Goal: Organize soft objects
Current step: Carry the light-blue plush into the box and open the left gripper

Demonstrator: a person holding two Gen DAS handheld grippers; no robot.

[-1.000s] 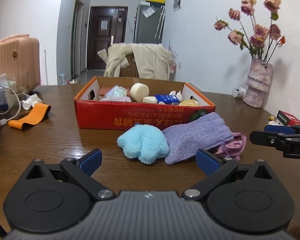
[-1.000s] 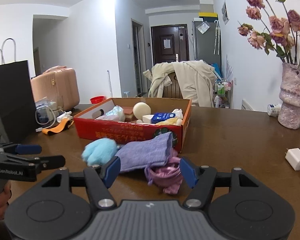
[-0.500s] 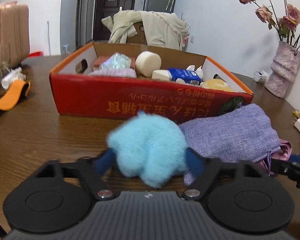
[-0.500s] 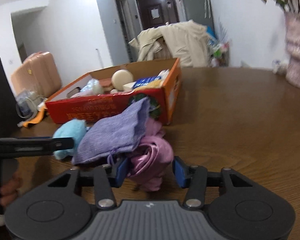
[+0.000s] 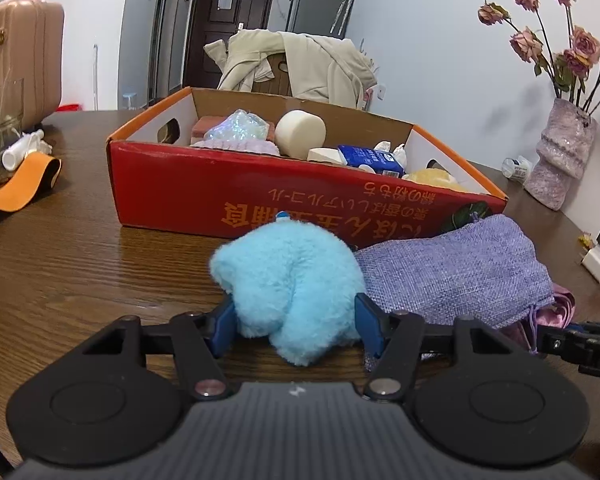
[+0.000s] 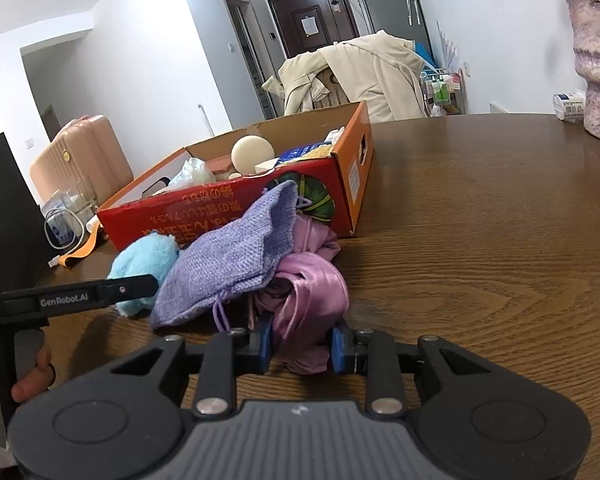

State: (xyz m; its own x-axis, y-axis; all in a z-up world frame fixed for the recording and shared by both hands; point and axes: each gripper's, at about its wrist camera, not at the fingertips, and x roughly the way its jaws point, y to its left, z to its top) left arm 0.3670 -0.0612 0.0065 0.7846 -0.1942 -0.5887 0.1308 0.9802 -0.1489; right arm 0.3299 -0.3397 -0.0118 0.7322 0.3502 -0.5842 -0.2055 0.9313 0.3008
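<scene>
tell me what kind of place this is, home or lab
Most likely a lived-in home, at a wooden dining table. A coat is draped over a chair, a vase of dried roses stands by the wall, and a pink suitcase sits near a front door.

The purple bag (image 6: 236,256) hides part of the pink cloth (image 6: 308,296). The vase (image 6: 596,60) and its flowers are cut off.
</scene>
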